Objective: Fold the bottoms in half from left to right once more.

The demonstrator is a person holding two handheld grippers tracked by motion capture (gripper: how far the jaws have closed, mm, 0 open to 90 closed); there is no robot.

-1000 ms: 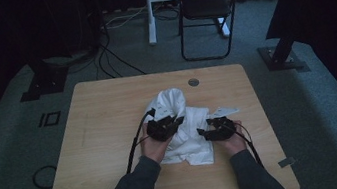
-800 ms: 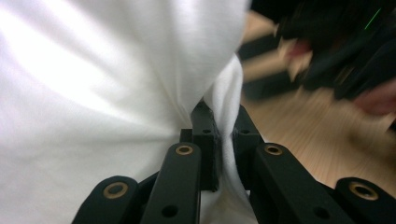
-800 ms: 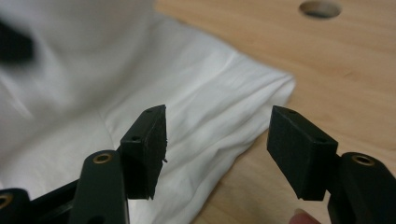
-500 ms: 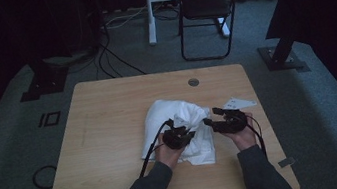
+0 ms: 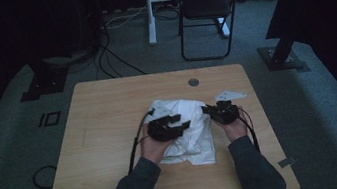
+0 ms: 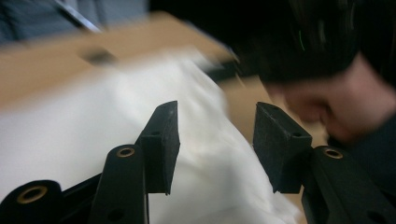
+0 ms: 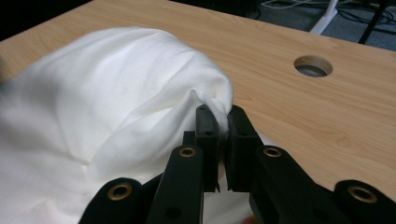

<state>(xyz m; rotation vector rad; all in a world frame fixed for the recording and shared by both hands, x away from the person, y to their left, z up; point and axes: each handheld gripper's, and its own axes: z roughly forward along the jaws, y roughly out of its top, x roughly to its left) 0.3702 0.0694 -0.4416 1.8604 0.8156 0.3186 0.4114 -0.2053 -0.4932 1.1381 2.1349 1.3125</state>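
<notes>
Where the white cloth (image 5: 185,132) lies bunched on the wooden table (image 5: 108,113), a fold at its edge is pinched by the right gripper (image 7: 223,126), probably for lifting. The left gripper (image 6: 215,140), jaws just parted, hangs over it with nothing gripped. The pinch is plain in the right gripper view; from above, the cable hole (image 5: 193,82) is seen beyond.

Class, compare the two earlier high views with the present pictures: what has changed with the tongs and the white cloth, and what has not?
The right tongs have just been closing and now pinch a fold of the white cloth. The left tongs have just been opening; the cloth lies beneath them, unpressed. Between the earlier views the cloth's bundle shifted rightward. The wooden table and the chair stayed put.
</notes>
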